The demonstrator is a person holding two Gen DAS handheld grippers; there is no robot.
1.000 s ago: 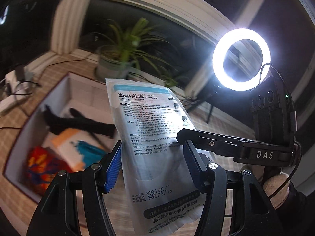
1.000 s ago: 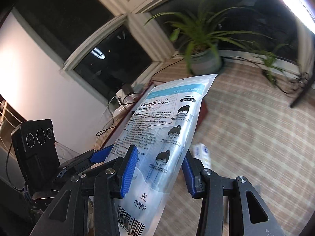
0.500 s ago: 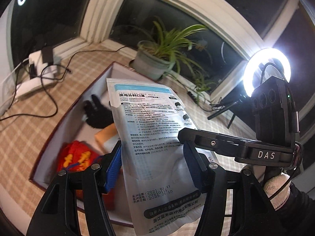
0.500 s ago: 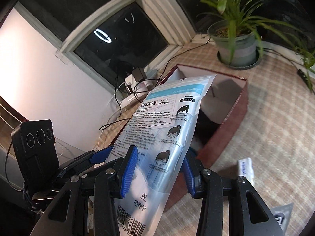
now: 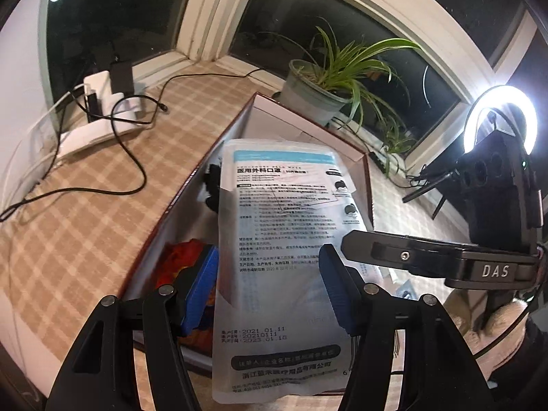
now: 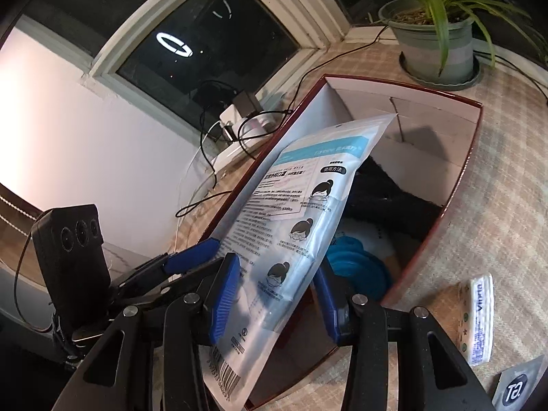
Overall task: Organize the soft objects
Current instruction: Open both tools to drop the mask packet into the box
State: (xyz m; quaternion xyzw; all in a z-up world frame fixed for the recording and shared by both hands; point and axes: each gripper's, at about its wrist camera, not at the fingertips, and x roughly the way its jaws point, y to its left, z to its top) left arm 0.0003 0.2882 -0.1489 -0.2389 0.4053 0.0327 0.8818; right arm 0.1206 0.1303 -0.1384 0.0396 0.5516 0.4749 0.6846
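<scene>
A flat plastic pack of face masks with printed text stands between both grippers, held over a red-sided box with a white inside. My left gripper and my right gripper both grip it; it also shows in the right wrist view. The box holds a black glove, a blue soft item and a red and orange cloth. The pack hides much of the box floor.
A potted plant stands behind the box by the window. A white power strip with cables lies at the left. A ring light glows at the right. A tissue packet and a grey sachet lie right of the box.
Both grippers have carried the mask pack toward the box and lower. The box now lies right under the pack, and the view has tilted down onto it.
</scene>
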